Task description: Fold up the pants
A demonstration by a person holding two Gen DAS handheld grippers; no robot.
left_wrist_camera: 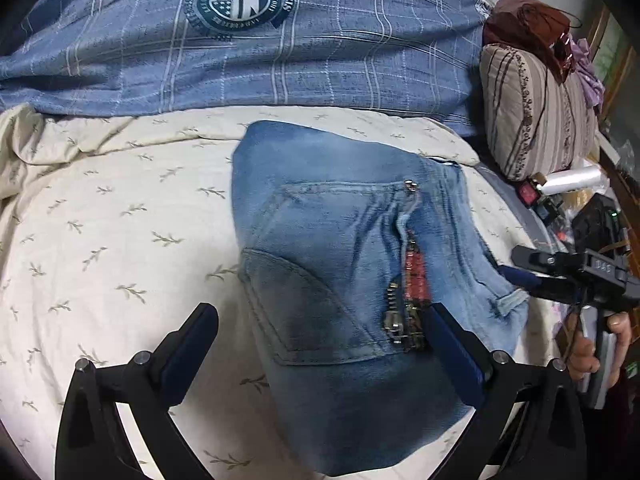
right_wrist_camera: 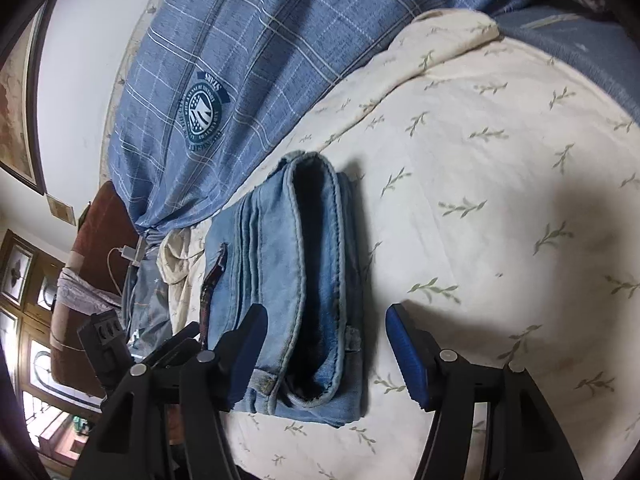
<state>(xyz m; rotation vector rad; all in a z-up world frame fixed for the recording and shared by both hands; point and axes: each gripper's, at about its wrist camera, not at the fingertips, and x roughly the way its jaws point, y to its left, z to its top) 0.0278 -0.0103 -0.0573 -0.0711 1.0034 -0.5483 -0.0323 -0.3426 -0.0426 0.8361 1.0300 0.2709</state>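
My left gripper and my right gripper both hang with jaws apart, grasping nothing, right over the jeans, which lie folded into a thick bundle in the middle of the cream bed sheet, near the blue plaid blanket along the far edge. I think the jeans are soft but heavy and floppy, not slippery, so I would pinch all the layers at the thick hemmed edge. In the left view the bundle's long side runs from me toward the blanket.
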